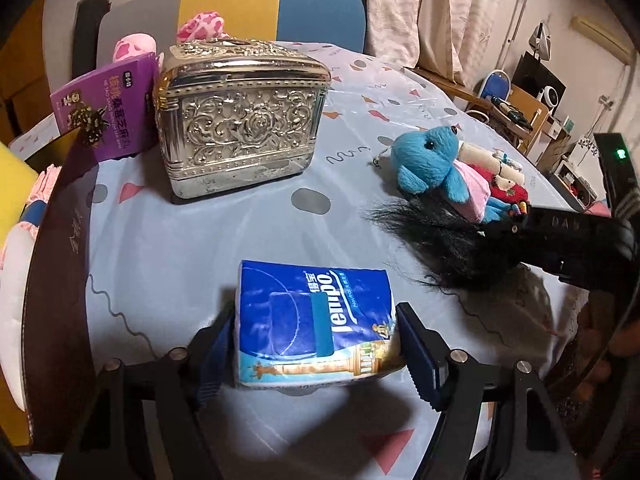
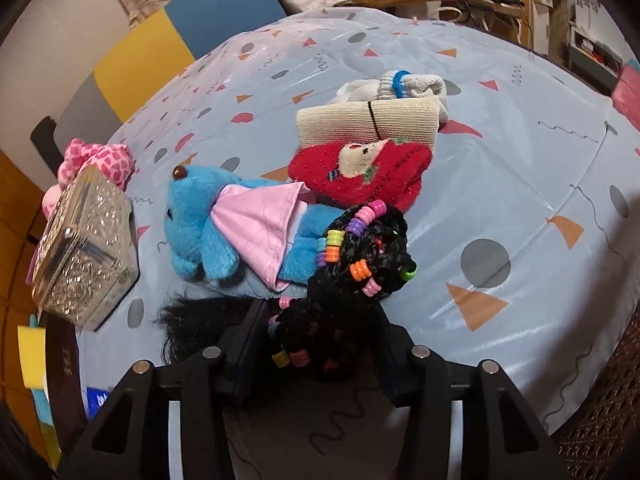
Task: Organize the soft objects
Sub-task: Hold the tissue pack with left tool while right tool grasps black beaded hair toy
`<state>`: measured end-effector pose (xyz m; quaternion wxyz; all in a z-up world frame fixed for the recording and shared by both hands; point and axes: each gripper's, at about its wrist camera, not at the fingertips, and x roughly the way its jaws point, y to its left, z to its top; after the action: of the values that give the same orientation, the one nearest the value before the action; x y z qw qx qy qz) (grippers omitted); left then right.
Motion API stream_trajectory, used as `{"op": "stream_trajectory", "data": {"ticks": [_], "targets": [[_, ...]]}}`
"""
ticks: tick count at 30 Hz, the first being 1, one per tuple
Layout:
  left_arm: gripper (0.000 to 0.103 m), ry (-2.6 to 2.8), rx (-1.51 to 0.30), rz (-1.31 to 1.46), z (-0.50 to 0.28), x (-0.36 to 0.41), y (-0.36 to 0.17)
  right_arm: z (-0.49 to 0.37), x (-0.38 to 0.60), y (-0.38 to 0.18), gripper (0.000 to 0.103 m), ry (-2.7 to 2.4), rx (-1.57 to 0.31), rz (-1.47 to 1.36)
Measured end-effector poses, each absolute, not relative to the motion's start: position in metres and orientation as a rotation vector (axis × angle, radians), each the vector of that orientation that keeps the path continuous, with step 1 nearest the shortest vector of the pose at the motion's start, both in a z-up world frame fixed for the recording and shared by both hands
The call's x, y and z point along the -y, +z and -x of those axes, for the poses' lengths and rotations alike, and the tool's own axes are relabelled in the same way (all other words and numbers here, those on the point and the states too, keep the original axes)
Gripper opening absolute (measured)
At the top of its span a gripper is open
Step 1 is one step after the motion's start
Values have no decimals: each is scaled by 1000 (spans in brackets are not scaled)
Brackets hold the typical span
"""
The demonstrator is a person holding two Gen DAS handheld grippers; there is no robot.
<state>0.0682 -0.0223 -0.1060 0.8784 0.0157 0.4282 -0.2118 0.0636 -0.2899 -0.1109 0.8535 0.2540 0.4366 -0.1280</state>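
Black wig (image 2: 352, 280) hides right claw (image 2: 316, 344) pads, grip unclear

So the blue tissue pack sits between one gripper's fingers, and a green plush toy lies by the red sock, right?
Not quite: the plush toy is blue, not green, as the right wrist view shows. The tissue pack and red sock are as you say.

Ornate silver box (image 1: 240, 120) beside purple carton (image 1: 108, 108) on patterned tablecloth (image 1: 160, 248)

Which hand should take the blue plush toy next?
Probably the right. Its tool is at the black beaded wig, which touches the blue plush toy, but it must drop the wig first. The left tool straddles the tissue pack, farther off.
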Motion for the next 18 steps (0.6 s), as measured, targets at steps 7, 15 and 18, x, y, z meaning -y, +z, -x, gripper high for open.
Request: {"op": "stream_trajectory", "data": {"ticks": [7, 15, 18], "targets": [[74, -431, -899, -38, -68, 23, -104, -57, 282, -109, 47, -248, -907, -468], [74, -436, -855, -47, -58, 23, -85, -57, 276, -109, 49, -239, -893, -399], [74, -438, -805, -42, -51, 21, -64, -57, 274, -109, 49, -233, -874, -380]]}}
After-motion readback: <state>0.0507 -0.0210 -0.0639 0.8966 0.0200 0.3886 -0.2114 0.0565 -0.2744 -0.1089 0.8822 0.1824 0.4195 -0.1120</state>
